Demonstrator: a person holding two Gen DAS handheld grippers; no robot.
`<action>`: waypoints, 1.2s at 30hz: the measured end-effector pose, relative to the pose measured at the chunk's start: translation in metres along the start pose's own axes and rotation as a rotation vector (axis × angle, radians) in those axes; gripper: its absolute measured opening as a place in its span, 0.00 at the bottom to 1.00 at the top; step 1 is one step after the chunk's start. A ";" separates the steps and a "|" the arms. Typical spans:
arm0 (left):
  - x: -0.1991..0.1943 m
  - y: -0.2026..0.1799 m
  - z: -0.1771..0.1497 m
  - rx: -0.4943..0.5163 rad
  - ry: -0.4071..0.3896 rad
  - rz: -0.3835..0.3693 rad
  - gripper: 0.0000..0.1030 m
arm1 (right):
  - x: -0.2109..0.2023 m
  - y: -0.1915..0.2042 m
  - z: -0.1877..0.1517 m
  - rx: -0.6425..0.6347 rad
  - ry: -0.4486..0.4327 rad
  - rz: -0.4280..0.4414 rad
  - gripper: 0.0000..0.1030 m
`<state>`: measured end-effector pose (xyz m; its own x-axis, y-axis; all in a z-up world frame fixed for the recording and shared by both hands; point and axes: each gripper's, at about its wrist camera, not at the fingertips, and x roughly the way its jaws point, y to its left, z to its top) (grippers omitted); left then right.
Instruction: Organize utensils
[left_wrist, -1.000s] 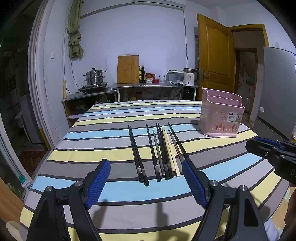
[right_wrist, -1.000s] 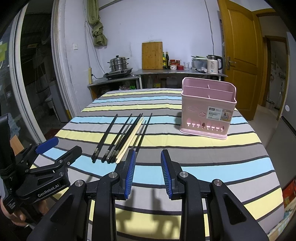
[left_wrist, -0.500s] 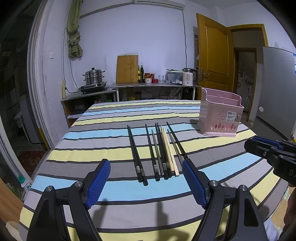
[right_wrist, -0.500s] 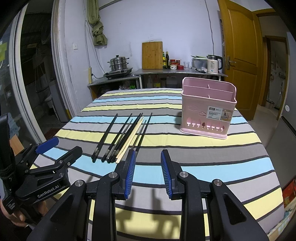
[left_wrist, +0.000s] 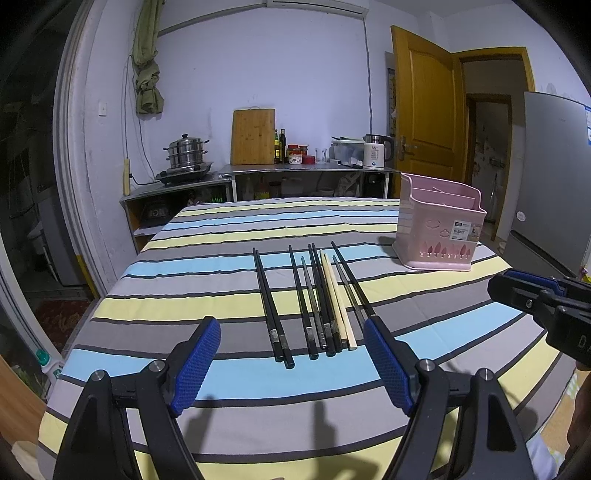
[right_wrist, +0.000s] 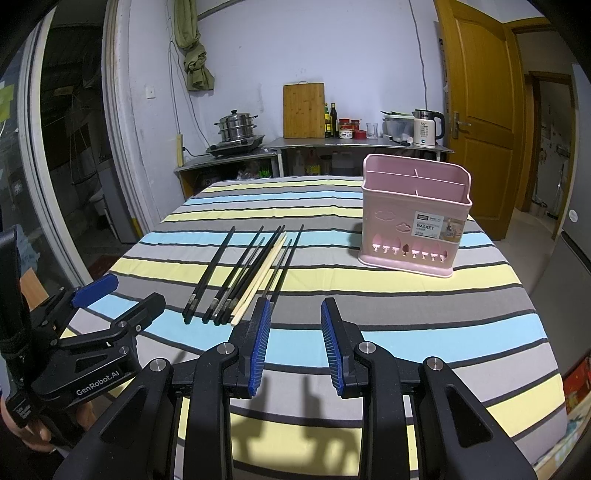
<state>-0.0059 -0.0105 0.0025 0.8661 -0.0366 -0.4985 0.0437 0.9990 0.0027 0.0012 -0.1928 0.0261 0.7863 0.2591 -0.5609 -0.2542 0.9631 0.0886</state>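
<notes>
Several black chopsticks (left_wrist: 273, 314) (right_wrist: 210, 273) and a pale wooden pair (left_wrist: 334, 299) (right_wrist: 262, 273) lie side by side on the striped tablecloth. A pink divided utensil basket (left_wrist: 439, 229) (right_wrist: 413, 214) stands upright to their right, with nothing showing above its rim. My left gripper (left_wrist: 291, 328) hovers wide open just short of the chopsticks' near ends, and it also appears as the left gripper (right_wrist: 125, 295) in the right wrist view. My right gripper (right_wrist: 295, 306) is open with a narrower gap and nothing between its blue pads, right of the chopstick ends.
The table (left_wrist: 221, 380) ends close in front of both grippers, and its right edge (right_wrist: 546, 332) curves past the basket. Behind it stand a steel counter (left_wrist: 306, 170) with a cutting board, bottles and a kettle, a steamer pot (right_wrist: 236, 125), and a wooden door (right_wrist: 480, 110).
</notes>
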 end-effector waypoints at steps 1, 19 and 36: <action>0.000 0.000 0.000 -0.001 0.000 -0.001 0.78 | 0.000 0.000 0.000 0.000 0.000 0.000 0.28; 0.003 0.002 0.000 -0.002 0.010 -0.007 0.78 | 0.001 0.000 -0.001 0.000 0.002 0.000 0.28; 0.045 0.033 0.010 -0.024 0.105 -0.024 0.75 | 0.035 0.004 0.007 0.005 0.060 0.050 0.28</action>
<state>0.0392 0.0205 -0.0113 0.8077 -0.0590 -0.5866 0.0510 0.9982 -0.0302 0.0318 -0.1797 0.0130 0.7373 0.3023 -0.6042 -0.2892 0.9494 0.1220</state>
